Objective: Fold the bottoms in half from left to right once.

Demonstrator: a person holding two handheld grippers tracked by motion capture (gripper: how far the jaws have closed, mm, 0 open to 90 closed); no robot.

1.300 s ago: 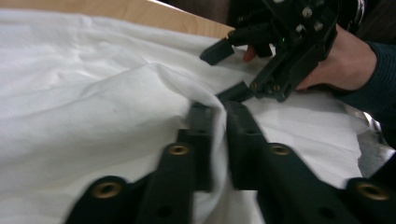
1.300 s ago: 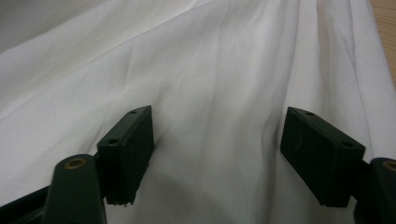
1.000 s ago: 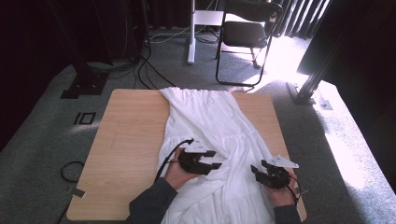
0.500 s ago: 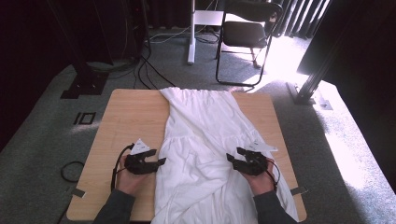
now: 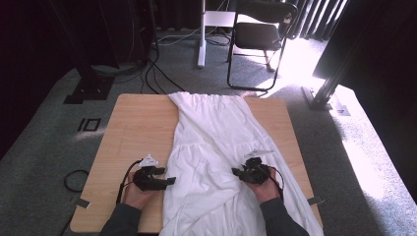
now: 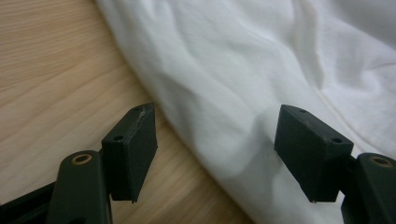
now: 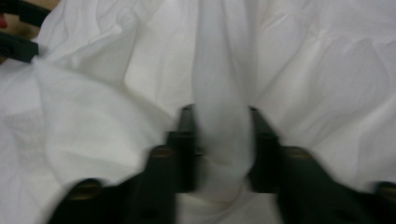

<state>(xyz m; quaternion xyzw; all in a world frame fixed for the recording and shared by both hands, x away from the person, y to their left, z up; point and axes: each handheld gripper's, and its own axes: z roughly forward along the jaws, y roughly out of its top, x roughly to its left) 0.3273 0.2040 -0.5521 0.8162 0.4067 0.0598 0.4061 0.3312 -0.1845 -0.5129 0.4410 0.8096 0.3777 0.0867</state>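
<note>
Wooden desk carries a white garment laid lengthwise down its middle, from the far edge to the near edge, where the cloth is cut off by the bottom of the high view; the garment's near right part hangs past the desk's near right corner and hides it. The garment's kind cannot be settled beyond a gathered far hem and loose folds. Grey carpet surrounds the desk, with a folding chair beyond the far edge, its top cut off and its legs partly washed out by strong light. The person's forearms enter from the bottom, sleeves only partly in frame. Left gripper sits at the garment's near left edge; its fingers stand wide apart, having just been opening, one over bare wood and one over cloth, with the garment's edge lying between them but not pressed. Right gripper rests on the garment's near right part; its fingers have just been closing and pinch a raised fold of the cloth between them. That gripper view is blurred, so the fingertips themselves are hard to make out.
</note>
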